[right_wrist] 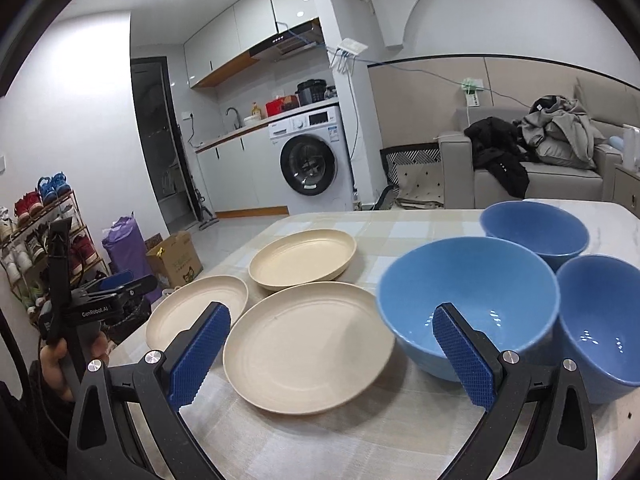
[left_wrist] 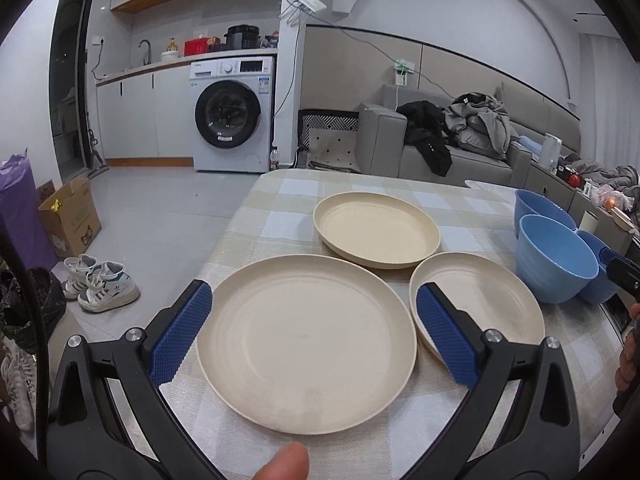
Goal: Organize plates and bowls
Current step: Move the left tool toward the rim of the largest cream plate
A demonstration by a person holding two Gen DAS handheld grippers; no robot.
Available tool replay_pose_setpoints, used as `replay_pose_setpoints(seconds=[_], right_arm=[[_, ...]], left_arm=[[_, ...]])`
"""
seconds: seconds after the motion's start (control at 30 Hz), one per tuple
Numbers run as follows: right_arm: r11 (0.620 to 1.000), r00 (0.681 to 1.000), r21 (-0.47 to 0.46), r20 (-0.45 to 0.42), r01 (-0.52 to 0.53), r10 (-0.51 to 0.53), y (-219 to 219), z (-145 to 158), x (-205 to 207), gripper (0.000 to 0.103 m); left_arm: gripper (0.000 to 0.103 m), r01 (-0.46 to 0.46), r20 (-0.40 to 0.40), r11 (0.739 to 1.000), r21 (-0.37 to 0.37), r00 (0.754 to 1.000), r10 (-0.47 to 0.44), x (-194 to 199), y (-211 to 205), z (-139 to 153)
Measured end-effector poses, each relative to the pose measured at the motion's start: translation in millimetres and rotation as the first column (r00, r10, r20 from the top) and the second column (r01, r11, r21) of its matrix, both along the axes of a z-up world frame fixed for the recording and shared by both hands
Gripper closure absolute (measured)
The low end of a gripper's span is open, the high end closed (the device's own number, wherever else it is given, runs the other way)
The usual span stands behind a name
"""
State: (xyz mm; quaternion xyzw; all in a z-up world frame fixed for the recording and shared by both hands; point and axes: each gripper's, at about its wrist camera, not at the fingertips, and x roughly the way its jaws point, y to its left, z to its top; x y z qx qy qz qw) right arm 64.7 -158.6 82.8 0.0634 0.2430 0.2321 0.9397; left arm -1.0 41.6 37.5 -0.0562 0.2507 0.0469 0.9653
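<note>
Three cream plates lie on the checked tablecloth (left_wrist: 276, 216). My left gripper (left_wrist: 314, 292) is open and hovers over the nearest plate (left_wrist: 304, 344), one finger at each side of its rim, not touching it. A second plate (left_wrist: 480, 308) lies to its right and a third plate (left_wrist: 376, 228) lies behind. Three blue bowls cluster at the right: a large bowl (right_wrist: 468, 300), a far bowl (right_wrist: 536, 232) and a right bowl (right_wrist: 600, 320). My right gripper (right_wrist: 332, 310) is open, its left finger over the middle plate (right_wrist: 308, 352) and its right finger in front of the large bowl.
The table's left edge drops to a floor with white shoes (left_wrist: 100, 280), a cardboard box (left_wrist: 70, 216) and a purple bag (left_wrist: 20, 208). A shoe rack (right_wrist: 36, 232) stands at the left. A washing machine (left_wrist: 232, 116) and a sofa with clothes (left_wrist: 460, 136) are behind.
</note>
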Motion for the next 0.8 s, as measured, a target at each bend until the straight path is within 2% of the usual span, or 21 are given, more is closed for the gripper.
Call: replay_pose_setpoints(seconds=[0.2,0.37,0.57,0.7,0.8], right_arm=[[1.0,0.999,-0.005,-0.026,-0.022,0.022,37.7,2.0,17.3,0.0],[0.997,0.997,-0.039,-0.05,-0.059,0.057,71.2,2.5,34.2,0.0],[0.991,0.99,-0.054,-0.086,-0.119,0.114,107.4,-5.6,48.8,0.0],[0.984,0.981,-0.063,-0.113,-0.166,0.159,132.4,-12.9,54.2,0.0],[0.978,0.974,-0.074,-0.134,-0.196,0.185,148.5,-17.2,59.3,0.002]], left_arm=[[0.001,-0.007,-0.049,0.999,-0.049,0.999,0.005,7.1,22.3,3.5],[0.001,-0.051,-0.058,0.999,-0.016,0.997,0.05,14.2,31.7,7.8],[0.001,-0.051,-0.086,0.998,-0.038,0.995,0.047,28.1,45.8,7.3],[0.001,-0.09,-0.109,0.996,0.007,0.99,0.09,34.8,54.4,1.2],[0.001,-0.093,-0.144,0.996,0.006,0.985,0.093,39.3,63.4,-9.8]])
